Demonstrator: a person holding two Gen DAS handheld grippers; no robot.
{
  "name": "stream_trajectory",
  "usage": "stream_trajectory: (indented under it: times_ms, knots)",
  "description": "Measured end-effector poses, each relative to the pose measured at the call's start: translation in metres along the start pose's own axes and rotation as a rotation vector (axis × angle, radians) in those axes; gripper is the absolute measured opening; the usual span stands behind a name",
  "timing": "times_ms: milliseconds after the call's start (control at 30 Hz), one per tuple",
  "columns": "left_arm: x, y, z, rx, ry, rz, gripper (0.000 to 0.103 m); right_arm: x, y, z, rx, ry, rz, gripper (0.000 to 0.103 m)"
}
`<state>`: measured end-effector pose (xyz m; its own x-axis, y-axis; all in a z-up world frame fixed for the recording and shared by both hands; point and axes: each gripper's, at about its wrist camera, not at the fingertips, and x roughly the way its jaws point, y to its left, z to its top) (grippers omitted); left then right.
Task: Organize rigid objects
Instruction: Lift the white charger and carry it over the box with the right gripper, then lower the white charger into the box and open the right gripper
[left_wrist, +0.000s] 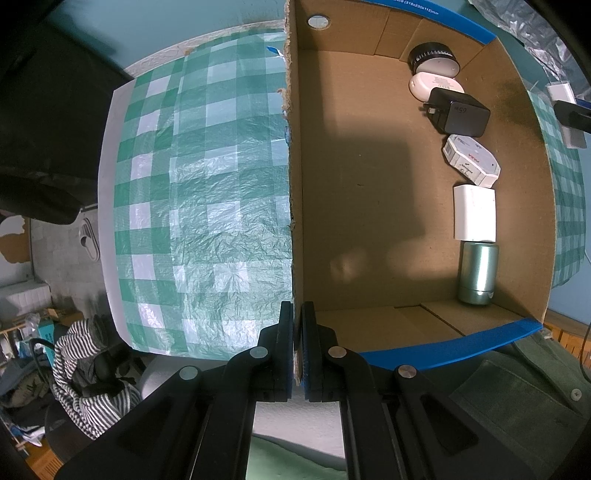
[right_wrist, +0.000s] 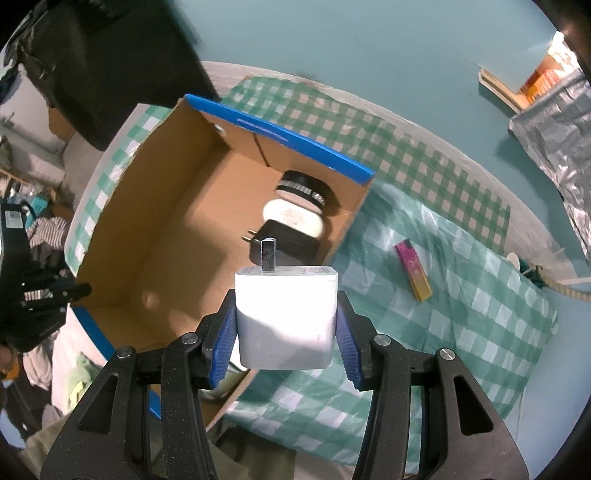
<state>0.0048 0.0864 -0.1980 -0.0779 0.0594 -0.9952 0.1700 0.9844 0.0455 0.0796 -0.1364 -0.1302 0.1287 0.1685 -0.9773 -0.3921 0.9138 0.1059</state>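
A: What carries everything?

B: A bench (right_wrist: 461, 306) under a green-and-white checked cloth (left_wrist: 207, 192). On it stands an open cardboard box (left_wrist: 369, 184) with blue-taped rims; the far rim has white print, partly readable as dimensions ending in "mm".

A: Who holds the box?

B: The left gripper (left_wrist: 297, 343). Its jaws are pressed together on the box's torn left wall, one finger outside and one inside, near the box's near-left corner.

A: What lies in it?

B: A row along the right wall. From the near corner: a pale green metallic cylinder (left_wrist: 477, 273) standing upright, a white rectangular block (left_wrist: 474, 213), a white octagonal box (left_wrist: 471, 158) with small print I cannot read, a black charger (left_wrist: 460, 112) marked "65W", a white oval case (left_wrist: 432, 85), and a black round case (left_wrist: 433, 56) in the far right corner. The floor's left and middle are bare cardboard.

A: And the right gripper?

B: The right gripper (right_wrist: 287, 325) has its jaws clamped on a white charger cube (right_wrist: 286, 317), blue pads against its two sides, metal prong pointing forward. It hangs above the box's near-right corner, over the right wall's edge. Its top label is too blurred to read.

A: Anything outside the box?

B: A small pink-and-yellow packet (right_wrist: 413, 269) lies on the cloth, well apart to the box's right; its print is unreadable.
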Motion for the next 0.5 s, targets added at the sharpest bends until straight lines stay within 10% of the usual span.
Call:
stream_trajectory:
  times_ms: [500]
  knots:
    - [-0.003, 0.001, 0.001, -0.005, -0.004, -0.003, 0.004, 0.034, 0.038, 0.007, -0.106, 0.059, 0.001, 0.049]
